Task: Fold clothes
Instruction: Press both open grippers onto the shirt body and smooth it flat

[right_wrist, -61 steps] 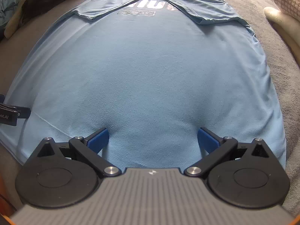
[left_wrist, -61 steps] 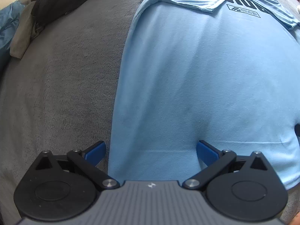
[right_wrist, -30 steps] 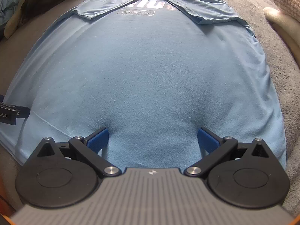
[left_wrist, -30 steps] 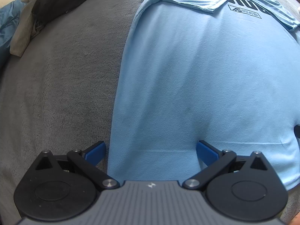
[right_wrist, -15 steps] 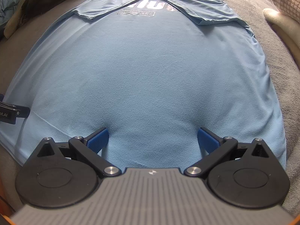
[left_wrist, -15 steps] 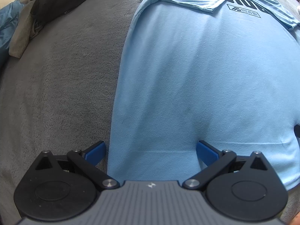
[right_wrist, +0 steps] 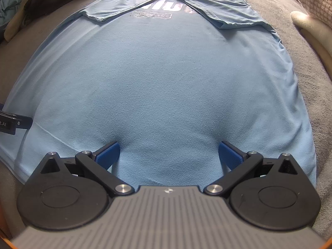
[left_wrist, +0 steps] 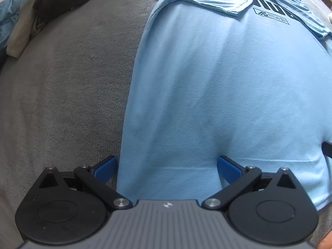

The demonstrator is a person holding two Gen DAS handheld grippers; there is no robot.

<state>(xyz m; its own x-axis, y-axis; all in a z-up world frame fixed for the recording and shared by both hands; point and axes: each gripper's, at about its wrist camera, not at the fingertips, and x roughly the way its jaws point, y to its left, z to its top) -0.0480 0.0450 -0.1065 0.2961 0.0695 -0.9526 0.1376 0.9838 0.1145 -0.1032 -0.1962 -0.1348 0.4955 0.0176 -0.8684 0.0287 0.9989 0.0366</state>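
Lying flat on a grey blanket (left_wrist: 62,95), the light blue T-shirt (left_wrist: 217,95) fills the centre and right of the left wrist view and nearly the whole of the right wrist view. Both sleeves are folded inward over the chest: the left sleeve (right_wrist: 122,4) and the right sleeve (right_wrist: 217,8) meet near the top centre of the right wrist view, partly covering the printed logo (right_wrist: 153,14). The left gripper (left_wrist: 167,169) sits at the bottom of its frame with the jaws spread wide and holding nothing; its left blue pad is just off the shirt's side edge over the blanket, and its right pad is over the fabric near the hem. The right gripper (right_wrist: 169,153) is likewise spread wide and holds nothing, with both blue pads over the fabric near the bottom hem (right_wrist: 41,128). Whether the pads touch the cloth cannot be told. A pile of clothes (left_wrist: 51,2), dark and beige, lies at the upper left of the left wrist view. A knitted item (right_wrist: 315,2) and a pale rounded object below it sit at the upper right of the right wrist view.
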